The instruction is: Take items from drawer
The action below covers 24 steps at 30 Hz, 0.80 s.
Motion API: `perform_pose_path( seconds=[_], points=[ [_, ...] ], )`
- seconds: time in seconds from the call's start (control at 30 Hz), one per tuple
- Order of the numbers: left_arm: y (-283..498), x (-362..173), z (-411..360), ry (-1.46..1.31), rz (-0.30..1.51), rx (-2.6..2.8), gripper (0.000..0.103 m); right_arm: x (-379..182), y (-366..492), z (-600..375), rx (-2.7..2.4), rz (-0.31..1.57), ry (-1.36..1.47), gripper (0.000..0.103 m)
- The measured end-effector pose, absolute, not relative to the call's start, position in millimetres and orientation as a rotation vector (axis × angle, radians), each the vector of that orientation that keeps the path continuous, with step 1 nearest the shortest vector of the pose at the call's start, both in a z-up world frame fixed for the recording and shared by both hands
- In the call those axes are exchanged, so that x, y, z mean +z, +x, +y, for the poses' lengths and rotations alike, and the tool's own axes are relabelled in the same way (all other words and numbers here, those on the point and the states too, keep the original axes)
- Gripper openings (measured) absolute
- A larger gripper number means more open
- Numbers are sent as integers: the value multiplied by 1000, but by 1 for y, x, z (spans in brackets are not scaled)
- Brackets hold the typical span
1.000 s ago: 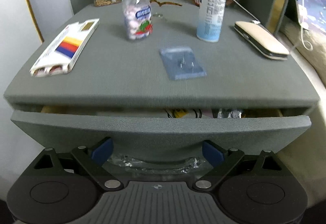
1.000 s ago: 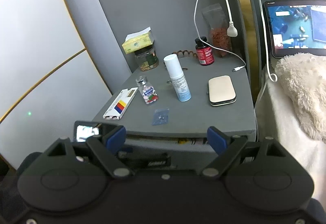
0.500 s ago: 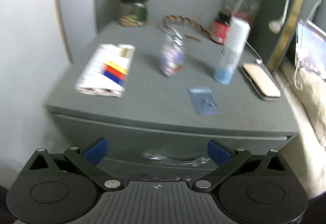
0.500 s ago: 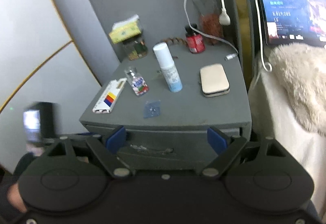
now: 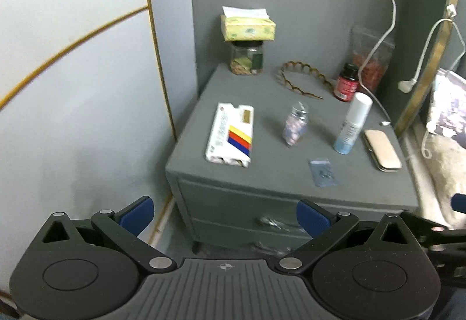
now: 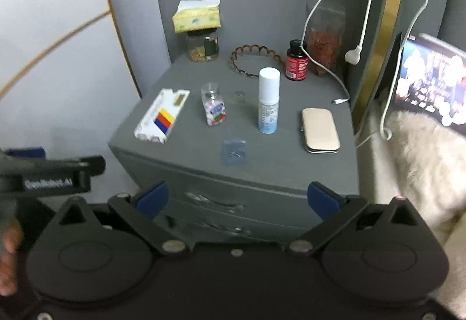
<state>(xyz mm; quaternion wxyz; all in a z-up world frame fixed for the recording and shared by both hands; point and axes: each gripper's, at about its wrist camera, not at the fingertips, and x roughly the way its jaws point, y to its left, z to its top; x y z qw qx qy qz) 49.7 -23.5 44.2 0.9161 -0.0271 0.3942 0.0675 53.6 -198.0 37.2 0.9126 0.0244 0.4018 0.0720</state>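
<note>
The grey nightstand [image 5: 262, 174] [image 6: 189, 154] has its top drawer [image 5: 247, 203] [image 6: 221, 197] shut, with a clear handle [image 5: 273, 221] [image 6: 215, 200]. On top lie a white box with coloured stripes [image 5: 231, 135] [image 6: 161, 116], a small candy jar [image 5: 295, 125] [image 6: 214, 109], a white spray bottle [image 5: 352, 123] [image 6: 268, 101], a blue packet [image 5: 323, 173] [image 6: 234, 152] and a beige case [image 5: 383, 149] [image 6: 320, 130]. My left gripper [image 5: 224, 216] and right gripper [image 6: 237, 197] are both open, empty, and held back from the drawer front.
A tissue box on a jar [image 5: 247, 40], a brown hairband [image 5: 300, 81], a red bottle [image 5: 346, 82] and a snack bag [image 5: 371, 61] stand at the back. White cables [image 6: 364, 37] hang on the right. A tablet [image 6: 431, 78] and furry blanket [image 6: 422, 151] lie right.
The top drawer was slightly open a second ago and is now shut. Both grippers have pulled back and up from the nightstand.
</note>
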Motion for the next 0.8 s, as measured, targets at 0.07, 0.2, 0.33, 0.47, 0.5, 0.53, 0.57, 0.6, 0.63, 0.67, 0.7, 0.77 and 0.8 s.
perform_pose_path(
  seconds=[0.07,0.2,0.33,0.47,0.5,0.53,0.57,0.6,0.63,0.67,0.7,0.77,0.8],
  points=[
    [48,42,-28,-49,815,133,103,35,51,-198,154,836,58,103],
    [47,39,-35,-45,823,121,103,33,54,-202,141,840,74,103],
    [48,37,-37,-33,824,125,103,30,56,-207,136,840,95,103],
    [49,36,-38,-34,828,122,103,24,58,-207,136,853,94,103],
    [49,36,-38,-32,829,122,103,23,58,-207,136,855,95,103],
    [49,36,-38,-31,831,121,103,22,58,-208,134,856,96,103],
    [48,36,-37,-33,832,121,103,21,58,-208,131,857,96,103],
    [48,36,-37,-34,833,120,103,20,59,-209,127,858,96,103],
    [48,36,-37,-34,833,121,103,19,59,-210,124,859,98,103],
    [48,36,-37,-29,833,120,103,19,59,-211,121,859,101,103],
    [48,35,-37,-23,832,118,103,19,59,-212,119,858,104,103],
    [48,35,-38,-21,833,115,103,19,59,-214,115,854,111,103],
    [47,35,-38,-21,833,114,103,20,60,-215,113,851,115,103]
  ],
)
